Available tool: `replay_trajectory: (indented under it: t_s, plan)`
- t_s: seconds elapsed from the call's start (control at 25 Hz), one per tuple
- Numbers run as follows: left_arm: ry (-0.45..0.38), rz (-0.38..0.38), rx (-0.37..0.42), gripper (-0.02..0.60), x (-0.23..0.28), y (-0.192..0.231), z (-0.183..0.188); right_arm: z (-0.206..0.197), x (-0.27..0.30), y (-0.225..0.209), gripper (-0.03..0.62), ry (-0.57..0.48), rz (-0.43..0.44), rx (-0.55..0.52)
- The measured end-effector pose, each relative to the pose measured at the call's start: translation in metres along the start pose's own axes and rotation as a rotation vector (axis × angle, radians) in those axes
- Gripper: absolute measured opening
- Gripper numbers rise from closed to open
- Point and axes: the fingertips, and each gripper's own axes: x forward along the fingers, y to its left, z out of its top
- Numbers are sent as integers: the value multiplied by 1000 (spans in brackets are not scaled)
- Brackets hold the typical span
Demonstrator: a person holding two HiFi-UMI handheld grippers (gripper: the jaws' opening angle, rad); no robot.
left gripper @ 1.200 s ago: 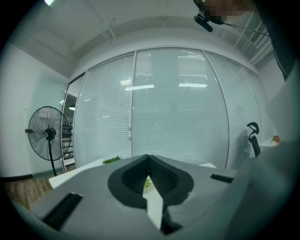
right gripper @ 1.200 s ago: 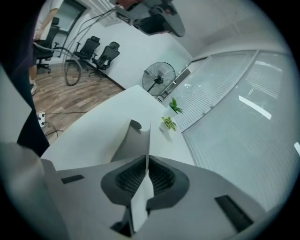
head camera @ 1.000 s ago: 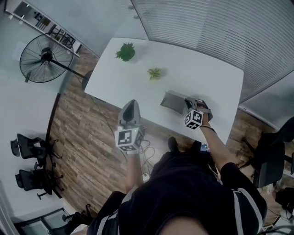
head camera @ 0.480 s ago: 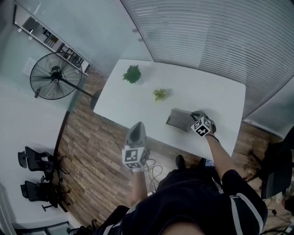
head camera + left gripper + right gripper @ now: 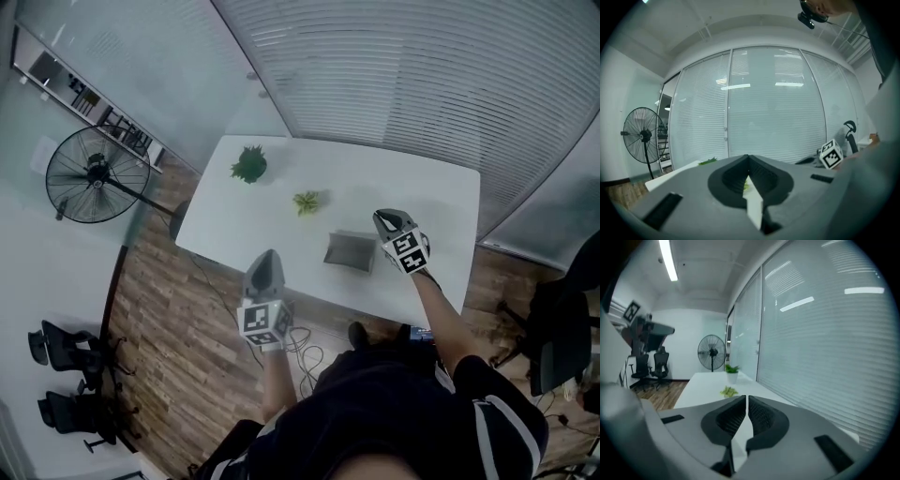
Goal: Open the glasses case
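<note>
The grey glasses case [image 5: 351,251] lies on the white table [image 5: 281,202], near its front edge. From this height I cannot tell whether its lid is up. My right gripper [image 5: 386,218] hangs just right of the case and above it. Its jaws are shut, with only a thin slit and nothing between them [image 5: 746,398]. The case does not show in the right gripper view. My left gripper [image 5: 268,254] hovers off the table's front edge, left of the case, shut and empty [image 5: 748,157]. The right gripper's marker cube [image 5: 831,154] shows in the left gripper view.
A small potted plant [image 5: 249,164] and a green sprig [image 5: 307,201] sit on the far left part of the table. A standing fan [image 5: 97,175] is on the floor to the left, with office chairs [image 5: 66,352] beyond. Window blinds [image 5: 422,84] run behind the table.
My right gripper has lifted off the case and rolled, and now sits higher to the case's right. The left gripper has barely moved. The case stays on the table.
</note>
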Motion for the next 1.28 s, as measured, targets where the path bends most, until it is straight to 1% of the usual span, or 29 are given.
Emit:
replay_trajectory:
  t_s: [0.12, 0.2, 0.28, 0.36, 0.48, 0.6, 0.92, 1.12, 1.28]
  plan:
    - [-16, 9, 12, -2, 3, 8, 9, 76, -43, -20, 23, -191, -47, 69]
    - [-31, 17, 12, -2, 4, 12, 14, 119, -77, -30, 21, -290, -72, 83]
    - [-33, 17, 13, -2, 5, 14, 18, 148, -107, -37, 21, -352, -106, 62]
    - [-31, 16, 12, -2, 5, 17, 22, 164, -132, -40, 20, -385, -144, 35]
    - [-51, 22, 8, -2, 4, 21, 33, 171, -157, -42, 18, -411, -179, 35]
    - [-58, 28, 12, -2, 4, 22, 39, 168, -165, -43, 17, -408, -189, 41]
    - [-54, 3, 17, -2, 4, 9, 40, 171, -178, -39, 15, -414, -191, 37]
    - [-60, 7, 24, -2, 2, 9, 42, 168, -178, -35, 15, -393, -181, 33]
    - [-67, 8, 30, -2, 0, 8, 44, 167, -178, -32, 15, -399, -174, 43]
